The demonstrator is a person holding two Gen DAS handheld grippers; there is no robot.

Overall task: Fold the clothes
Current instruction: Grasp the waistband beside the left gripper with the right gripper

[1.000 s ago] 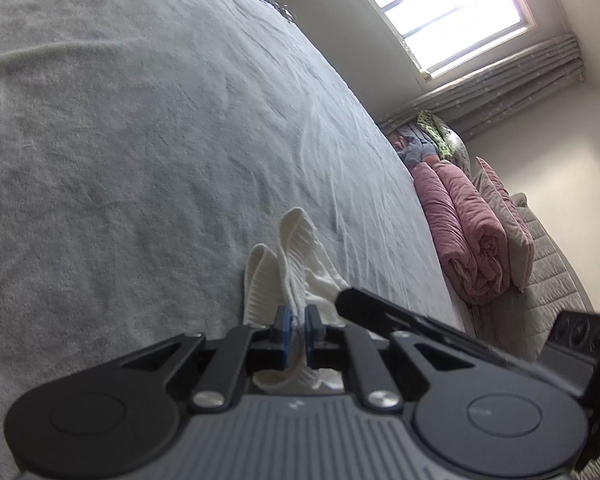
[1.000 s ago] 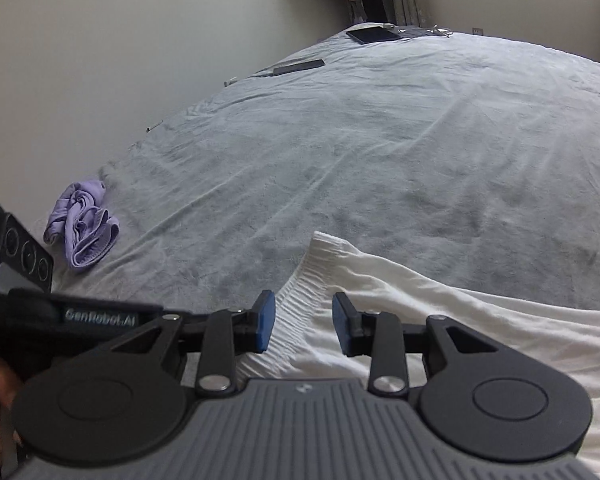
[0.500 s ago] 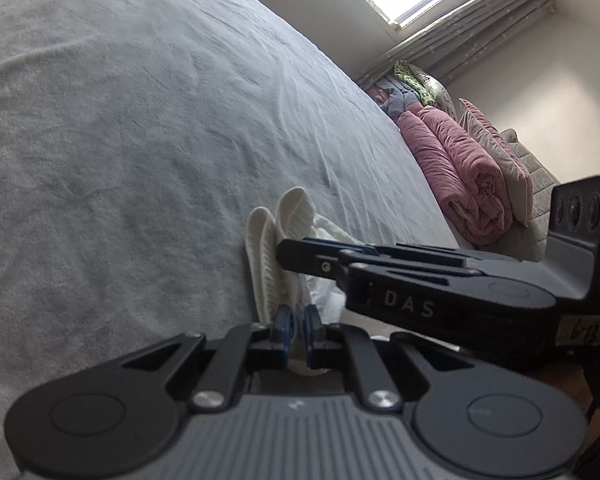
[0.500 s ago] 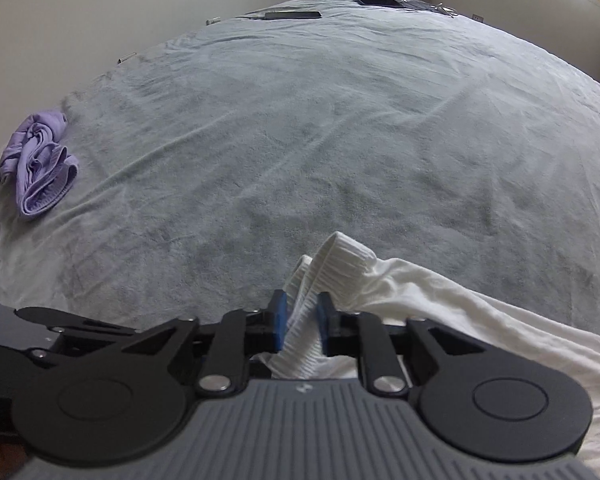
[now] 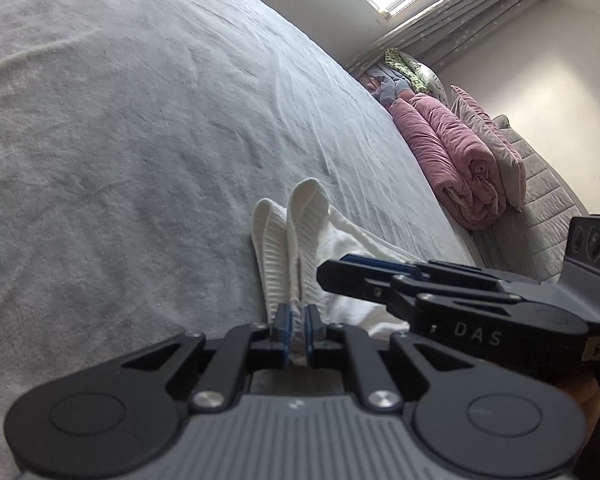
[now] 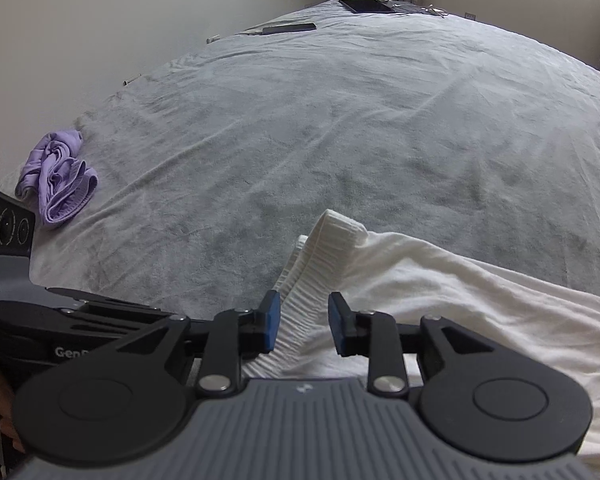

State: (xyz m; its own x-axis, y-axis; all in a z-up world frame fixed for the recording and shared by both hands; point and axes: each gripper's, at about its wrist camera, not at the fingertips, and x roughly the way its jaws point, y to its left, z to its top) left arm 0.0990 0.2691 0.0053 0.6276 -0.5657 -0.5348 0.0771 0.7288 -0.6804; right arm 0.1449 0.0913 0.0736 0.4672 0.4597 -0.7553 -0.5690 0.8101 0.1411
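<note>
White garment pinched by the left gripper on a grey bed, right gripper spread over its waistband.

Left wrist view: the left gripper (image 5: 296, 330) has its blue pads pressed together on the ribbed waistband of the white garment (image 5: 300, 236), whose two ribbed loops stand up and point away from the camera, long axis running along the fingers; the right gripper (image 5: 342, 266) reaches in from the right just beside the cloth, and rolled pink bedding (image 5: 448, 152) lies at the edge of the bed (image 5: 140, 120), seen only here. Right wrist view: the right gripper (image 6: 303, 324) stands spread, the ribbed band (image 6: 320, 264) running up between its pads, the white garment stretching off to the right; a crumpled purple garment (image 6: 58, 184) lies well apart at left, seen only here.
</note>
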